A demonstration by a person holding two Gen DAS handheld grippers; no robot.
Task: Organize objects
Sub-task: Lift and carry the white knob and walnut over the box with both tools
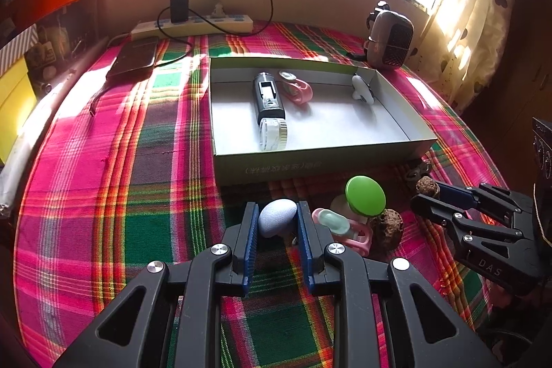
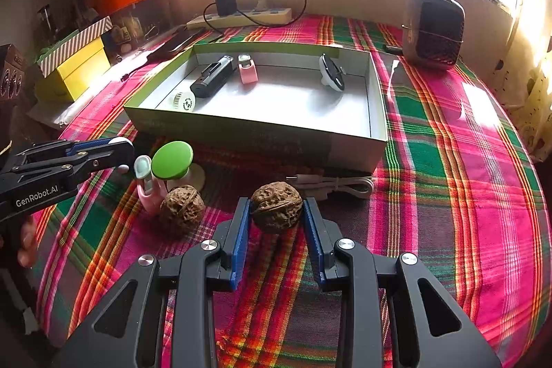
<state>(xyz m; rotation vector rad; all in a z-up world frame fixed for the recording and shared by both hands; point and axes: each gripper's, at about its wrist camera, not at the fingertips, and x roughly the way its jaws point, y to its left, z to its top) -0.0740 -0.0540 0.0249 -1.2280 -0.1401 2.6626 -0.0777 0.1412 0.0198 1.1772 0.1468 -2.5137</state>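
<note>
Right hand-held gripper (image 2: 277,212) clamps walnut (image 2: 276,211); only this view shows cable (image 2: 339,186)

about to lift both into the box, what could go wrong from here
1. The walnut is round and hard, held only at the tips of the right gripper; it could squirt out.
2. The pale blue egg-shaped piece sits just as far out in the left gripper.
3. The green-topped object, pink clip and second walnut crowd close by; a swing could knock them.
</note>
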